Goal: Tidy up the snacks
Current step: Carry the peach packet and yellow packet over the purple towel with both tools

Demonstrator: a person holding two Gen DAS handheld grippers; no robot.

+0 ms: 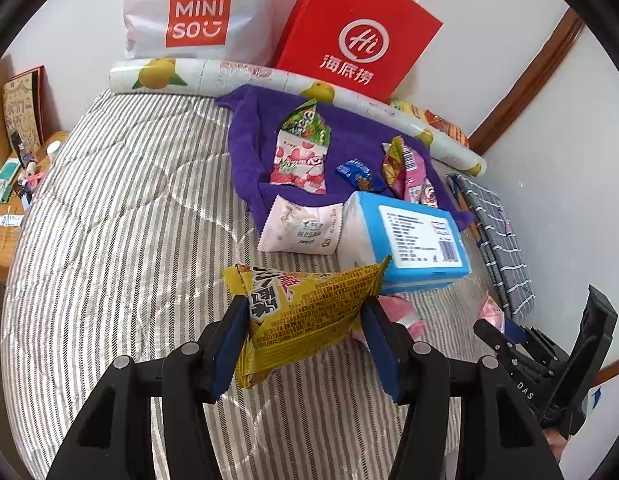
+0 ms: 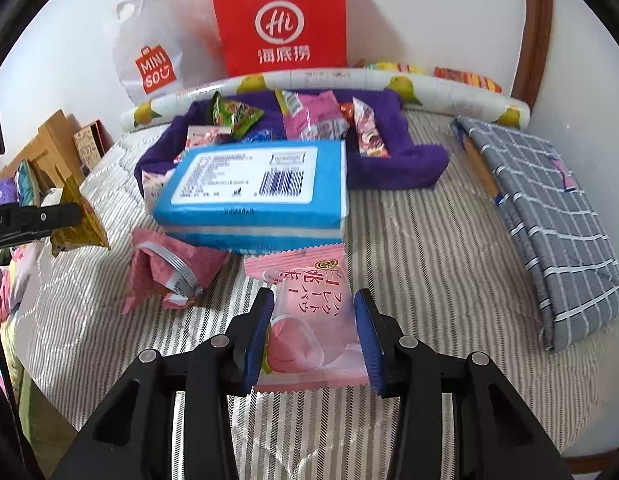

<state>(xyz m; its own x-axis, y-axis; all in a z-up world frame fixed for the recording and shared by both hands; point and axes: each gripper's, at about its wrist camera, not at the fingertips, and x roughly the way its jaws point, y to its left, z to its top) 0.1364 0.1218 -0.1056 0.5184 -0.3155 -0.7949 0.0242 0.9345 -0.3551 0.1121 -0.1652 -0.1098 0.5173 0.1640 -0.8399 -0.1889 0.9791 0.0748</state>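
Two snack packets, one pinched in each gripper, above the striped bed.

Left wrist view: the left gripper (image 1: 305, 332) is closed on a yellow snack packet (image 1: 305, 312), squeezing its middle, with the packet lifted over the striped quilt (image 1: 109, 220). It looks light, puffy and crinkly, so a soft pinch across the middle should do. More snacks lie on the purple towel (image 1: 245, 152) past the blue tissue pack (image 1: 409, 236).
Right wrist view: the right gripper (image 2: 313, 336) is closed on a pink peach snack packet (image 2: 309, 320), just in front of the blue tissue pack. Its wrapper looks smooth and could slip; hold the sides, not the thin edges.
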